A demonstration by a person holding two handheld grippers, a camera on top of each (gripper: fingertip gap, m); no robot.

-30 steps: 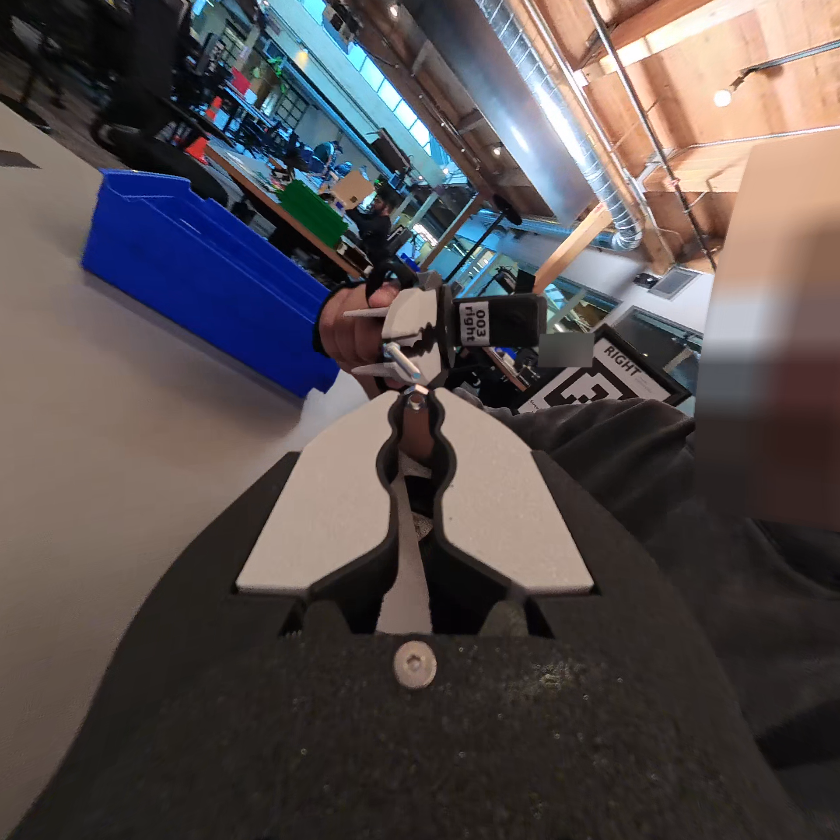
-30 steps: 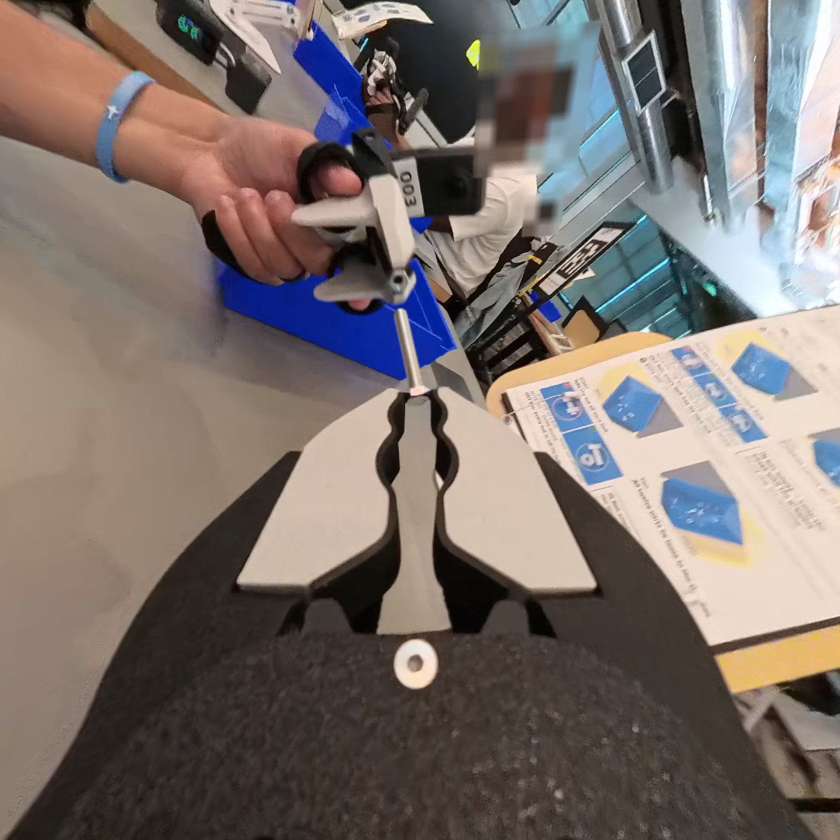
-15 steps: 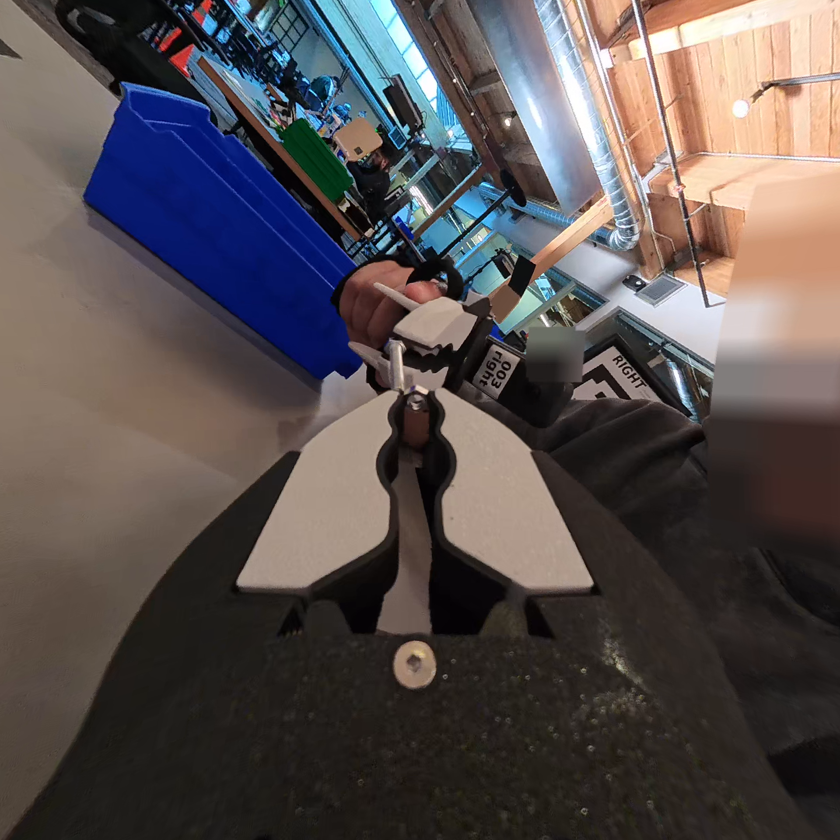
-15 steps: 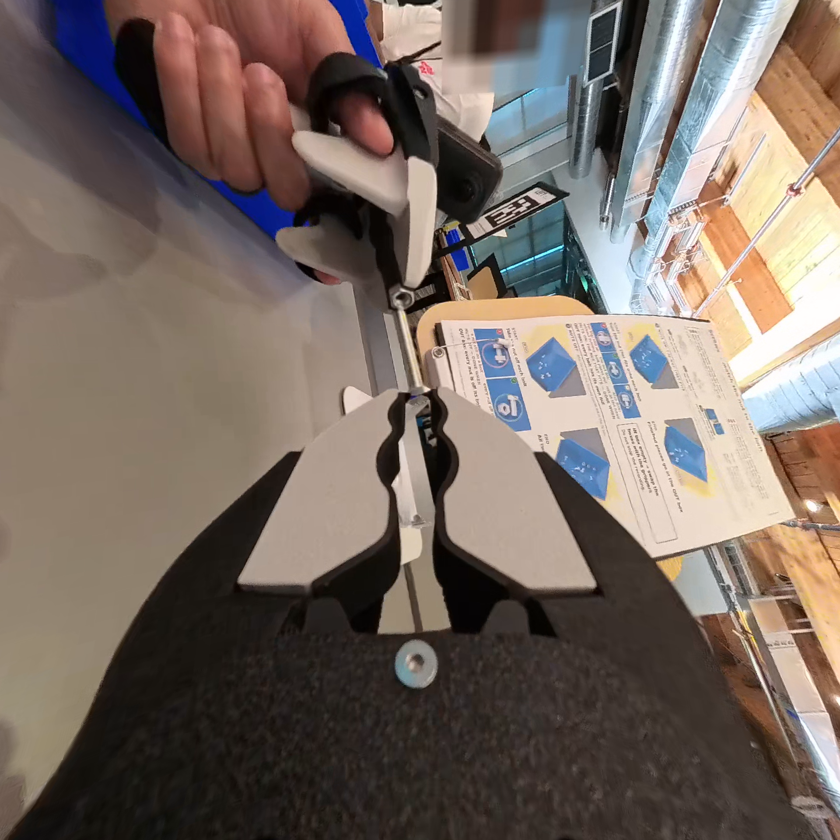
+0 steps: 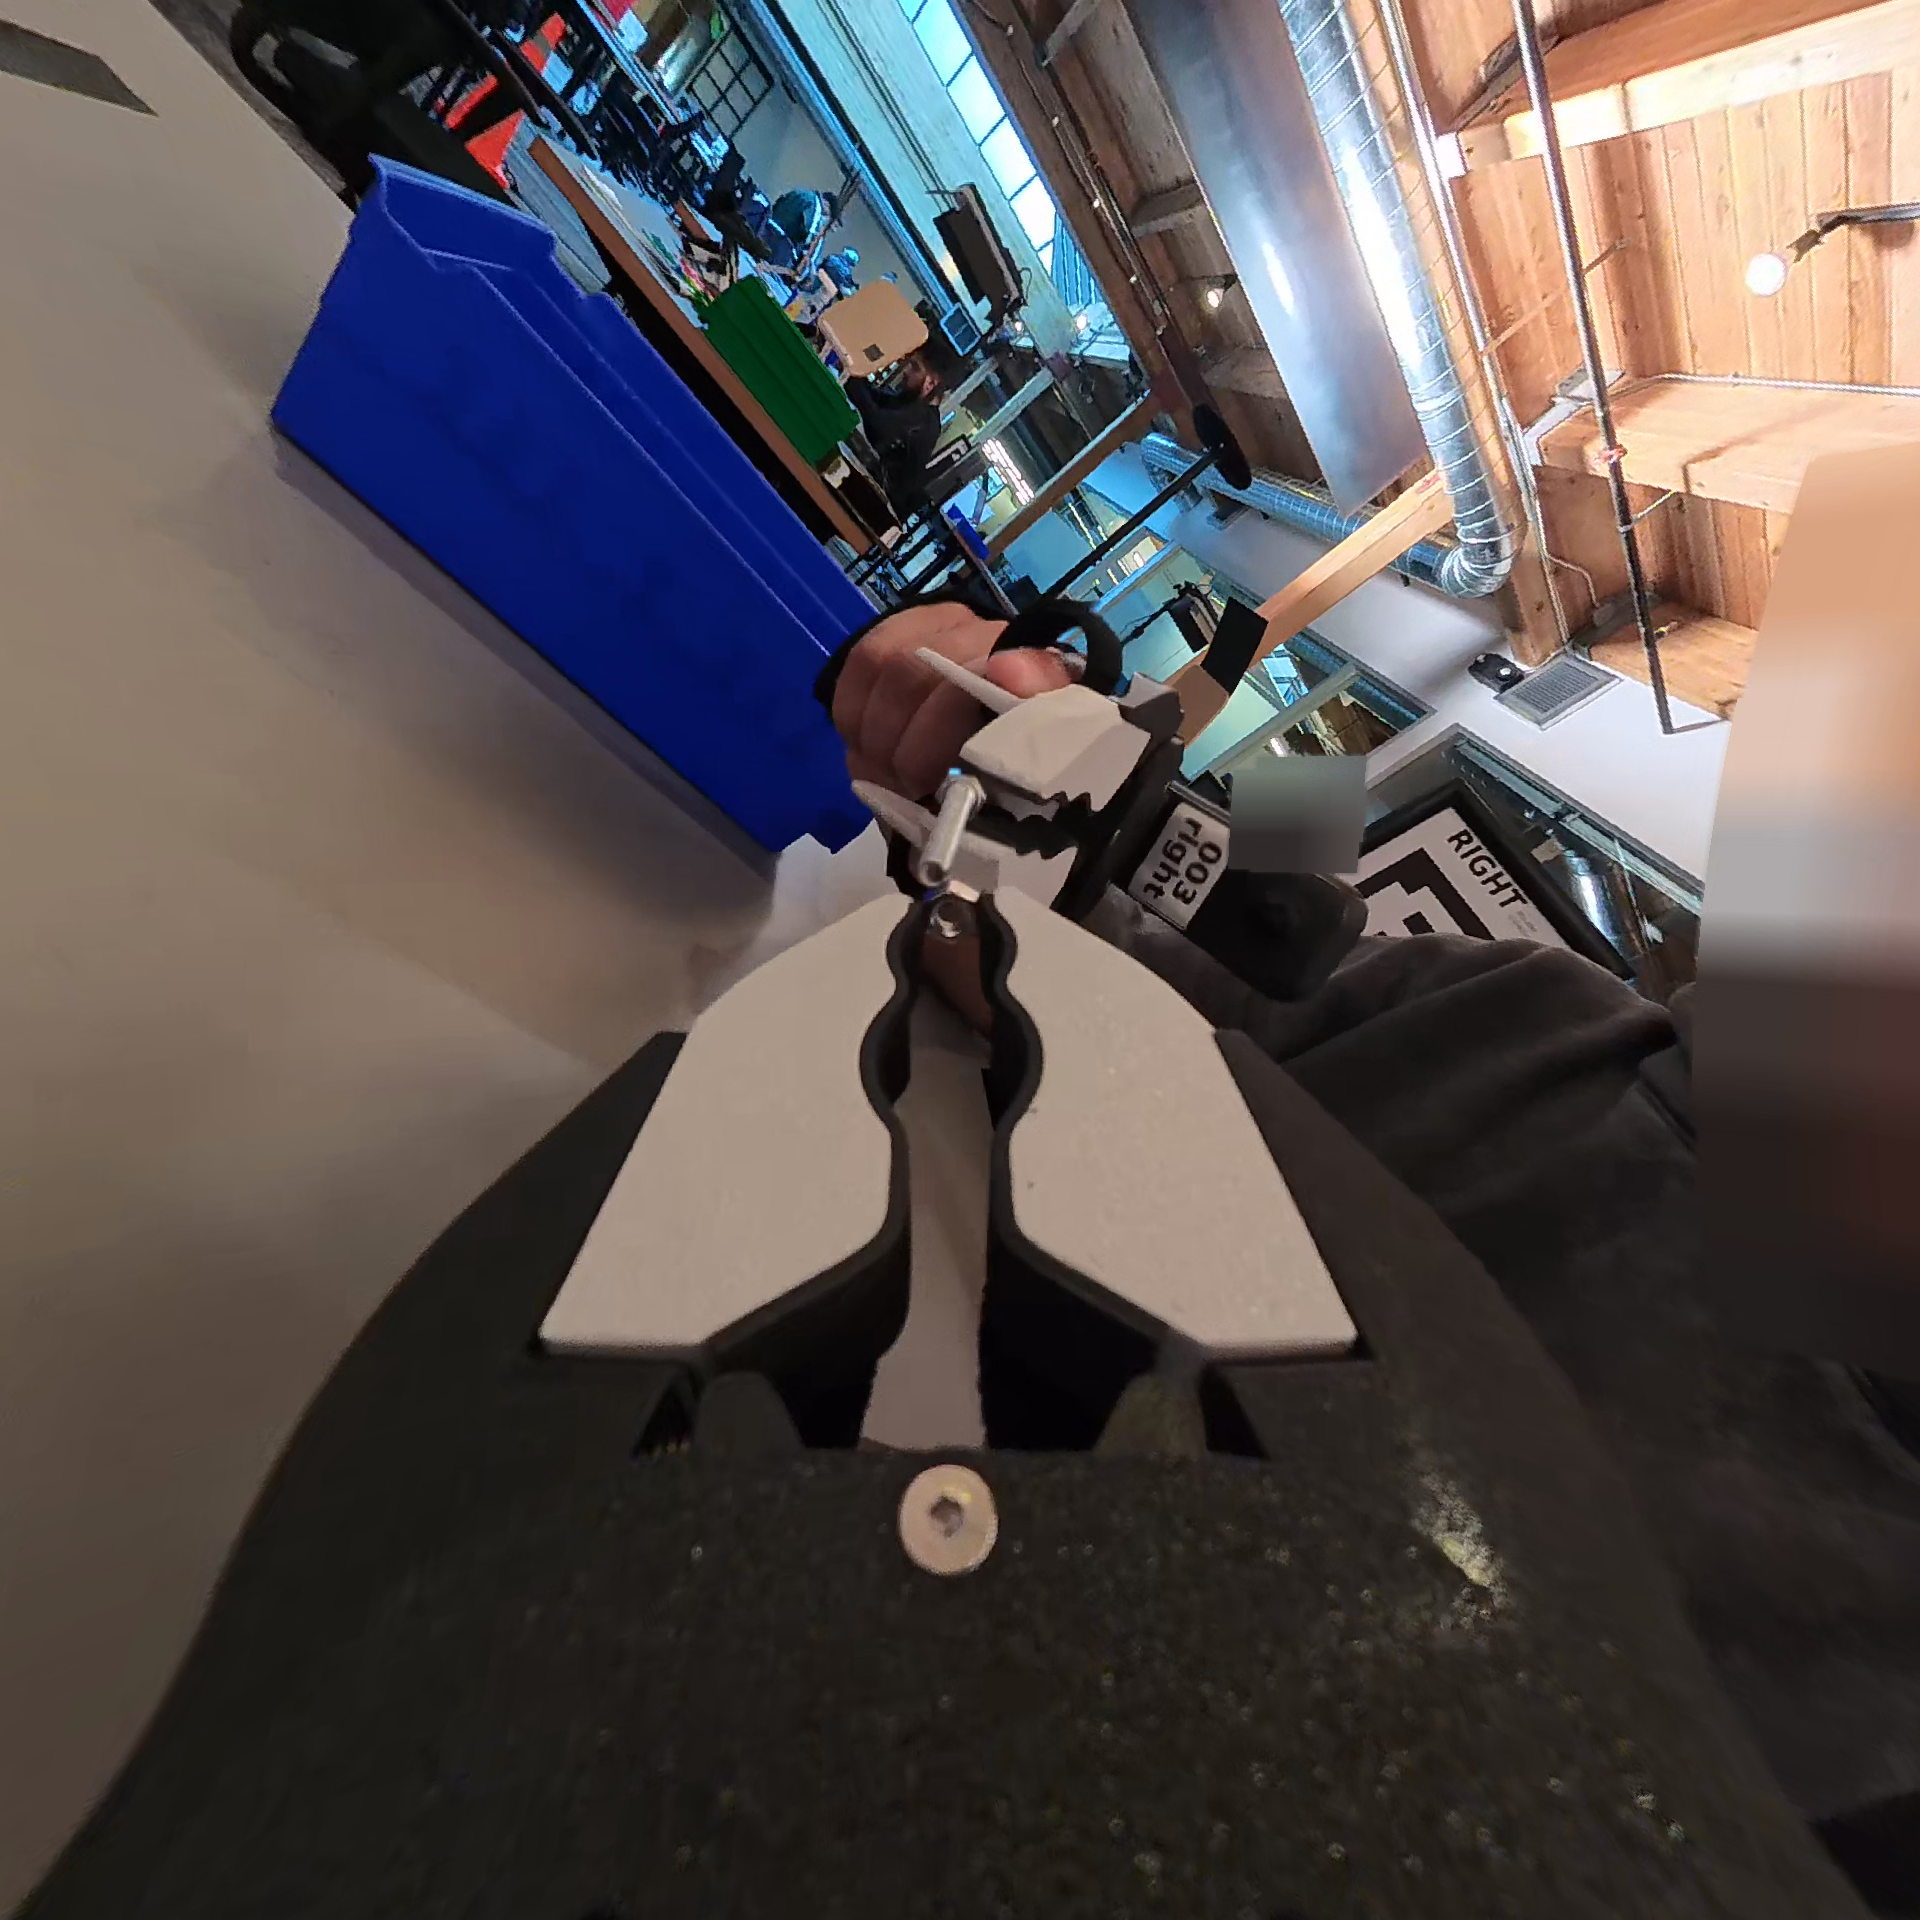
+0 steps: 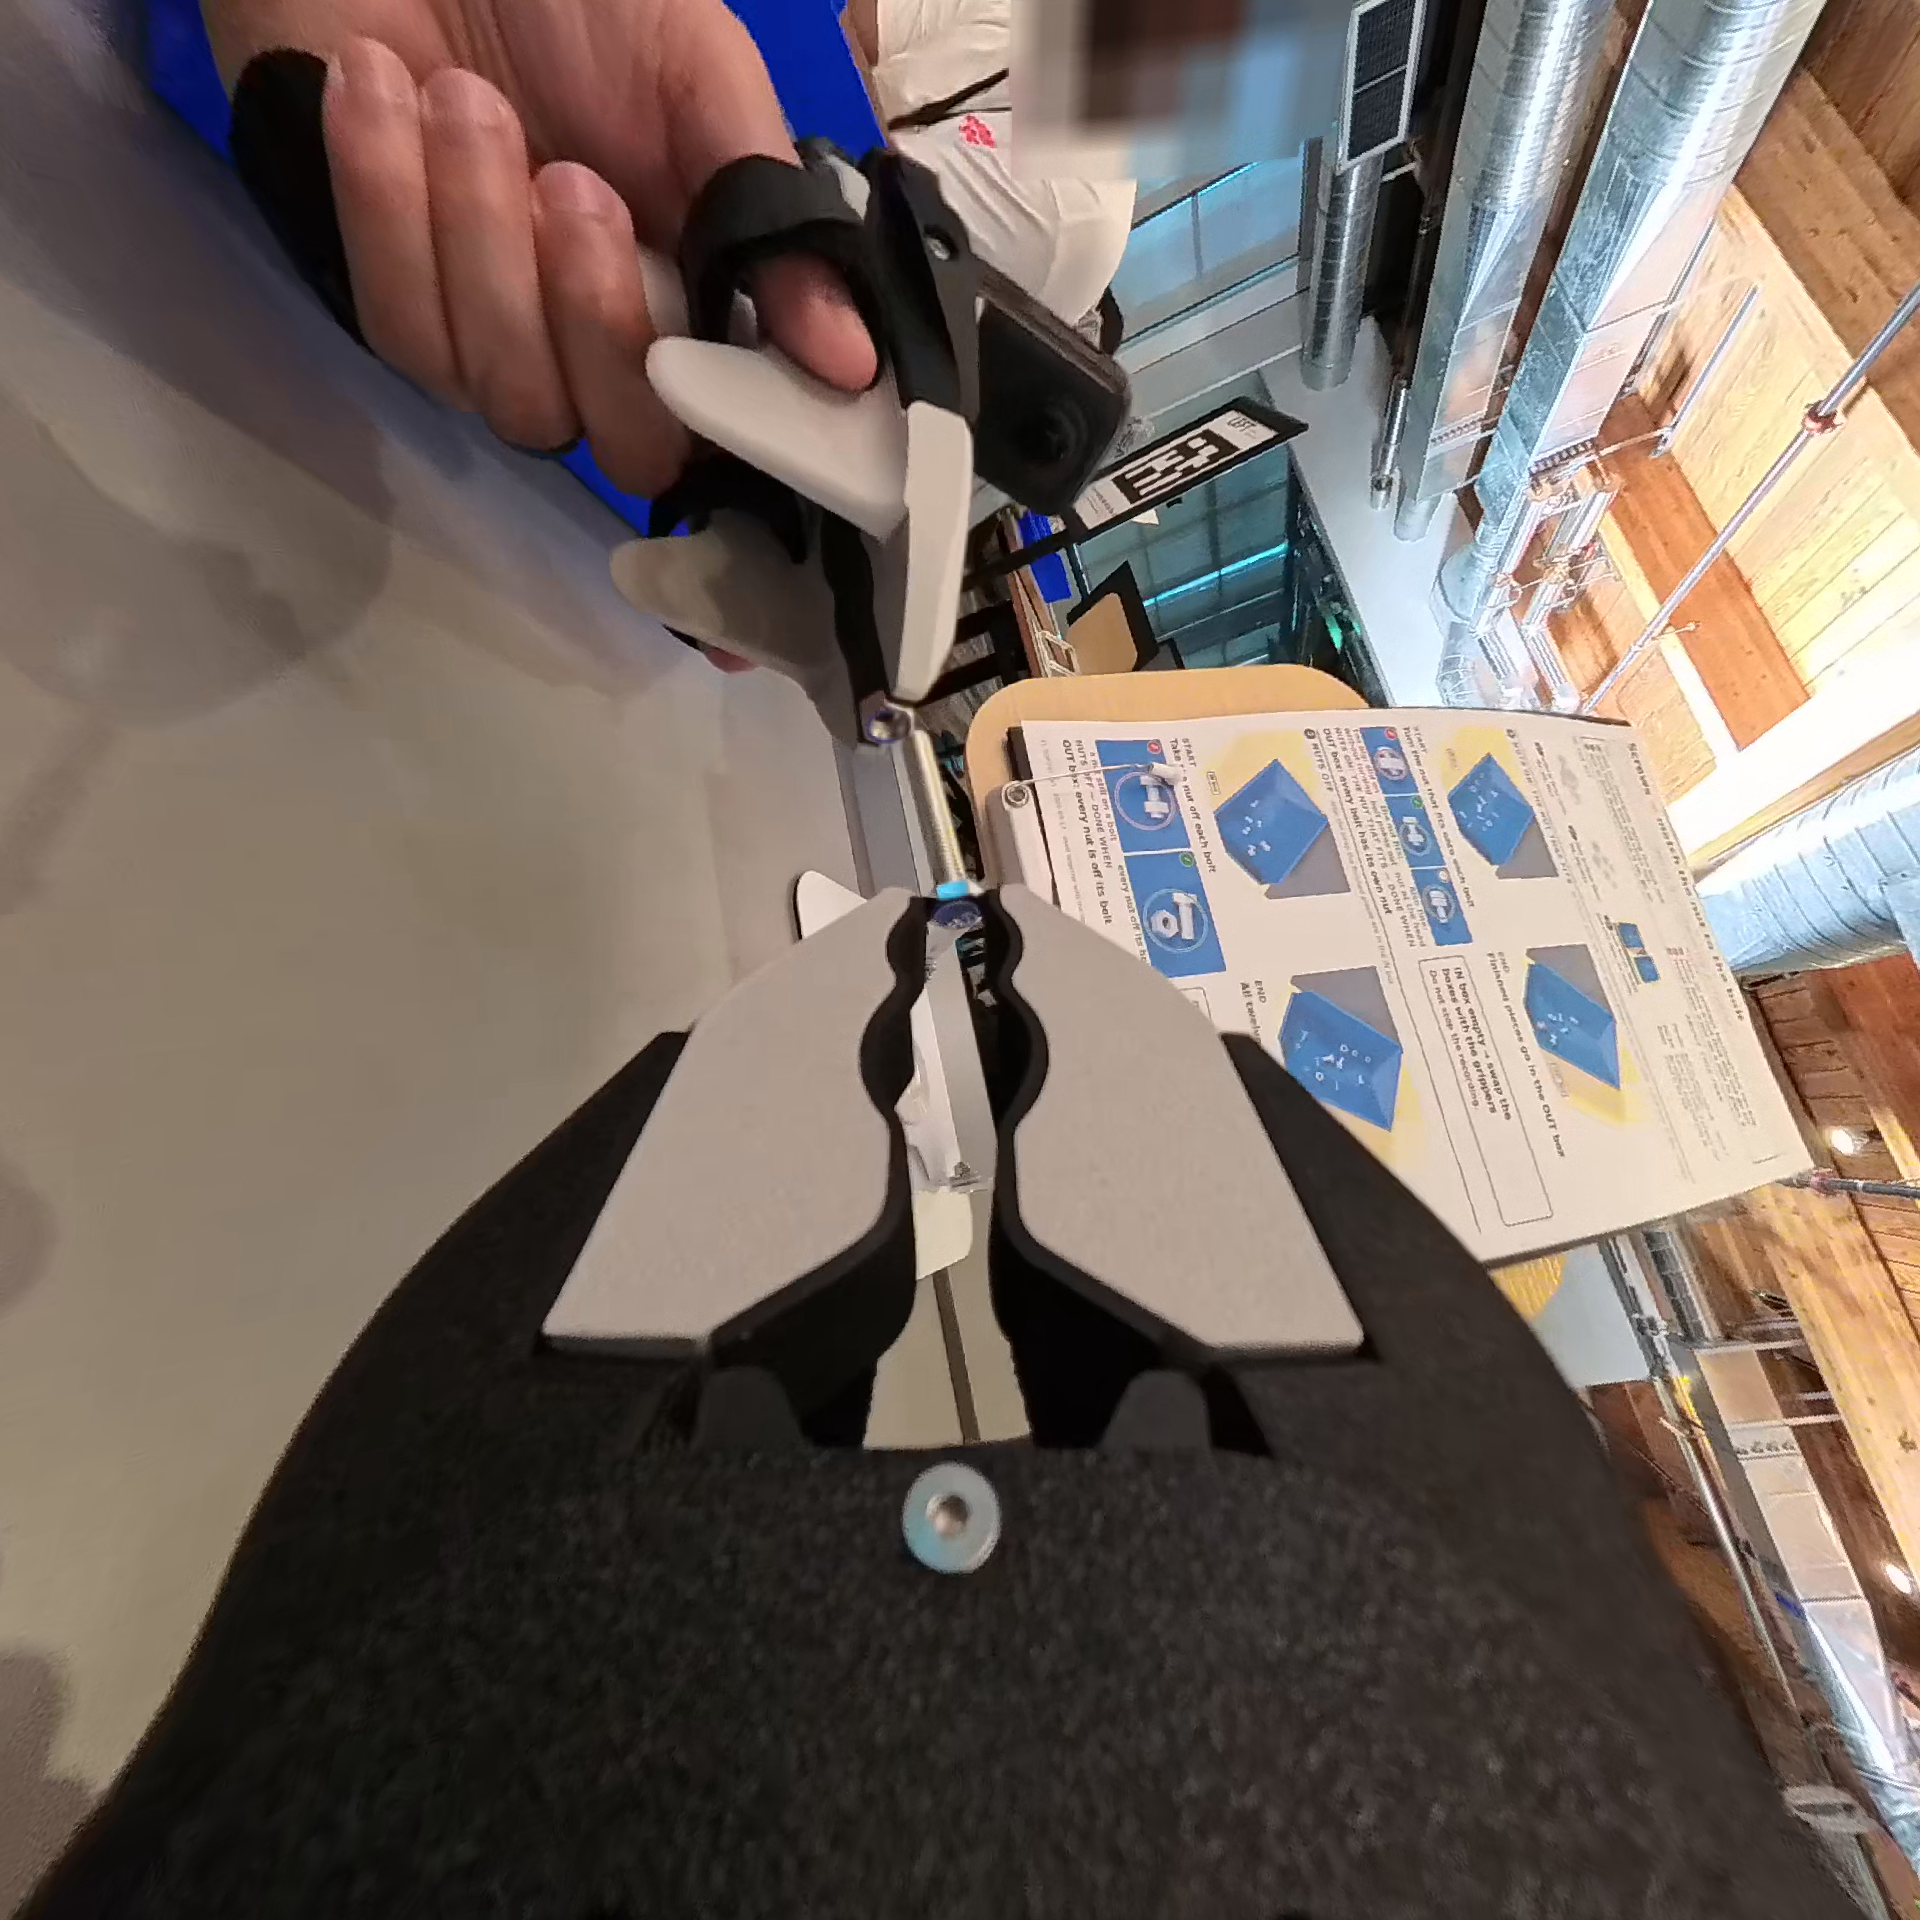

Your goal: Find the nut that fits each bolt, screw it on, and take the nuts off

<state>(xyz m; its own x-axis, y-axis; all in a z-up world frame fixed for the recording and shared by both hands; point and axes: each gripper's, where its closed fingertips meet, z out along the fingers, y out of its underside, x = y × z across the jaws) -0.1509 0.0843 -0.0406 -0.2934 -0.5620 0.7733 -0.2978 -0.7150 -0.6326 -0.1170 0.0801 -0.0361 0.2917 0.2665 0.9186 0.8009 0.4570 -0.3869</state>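
Workshop, exposed ducts [image 5: 1382, 343], timber ceiling [image 5: 1714, 208], workbenches [image 5: 717, 343]

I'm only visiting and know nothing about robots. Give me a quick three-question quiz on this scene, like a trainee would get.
1. True or false: the bolt is lying flat on the table.
2. What colour is the bin standing on the table? A yellow, B blue, C white.
3. Fill in: the right tool is shut on one end of the bolt, and the left tool is shut on the ___ at the other end.

Key
1. False: it is held up in the air between the two tools.
2. B.
3. nut, as far as the views show.
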